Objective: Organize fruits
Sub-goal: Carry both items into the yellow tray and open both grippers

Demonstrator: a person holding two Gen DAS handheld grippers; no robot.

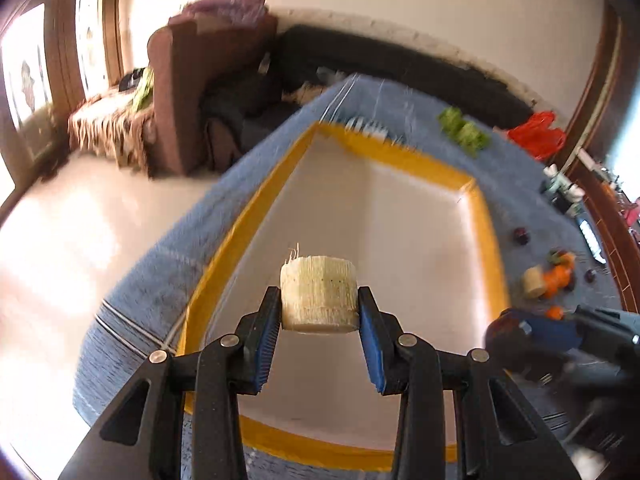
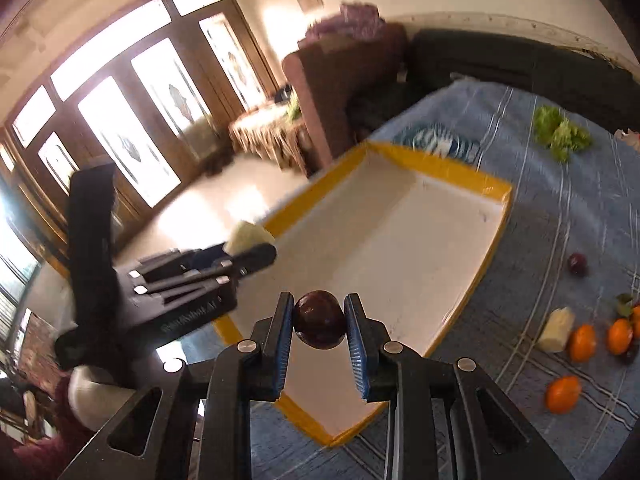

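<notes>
Blue striped cloth [image 2: 532,240] covers the tabletop, with a living room behind: brown armchair [image 2: 340,80], tall wood-framed windows [image 2: 120,112]. Left hand-held gripper [image 1: 319,308] is clamped on a pale cream fruit chunk [image 1: 318,294], held above the white tray [image 1: 420,216] with its yellow rim. Right hand-held gripper [image 2: 319,324] pinches a dark plum [image 2: 319,319] between its blue pads, over the near end of the same tray [image 2: 400,232]; the tray floor looks bare. From the right wrist view the left hand-held gripper [image 2: 256,254] sits just left of the tray's edge. Outward on the cloth: a second plum [image 2: 578,264], another cream chunk [image 2: 556,330], three oranges [image 2: 582,343] close together near it. Green lettuce [image 2: 560,132] lies well beyond the tray. Red bag [image 1: 538,138] at the far edge. Motion blur softens small items.
</notes>
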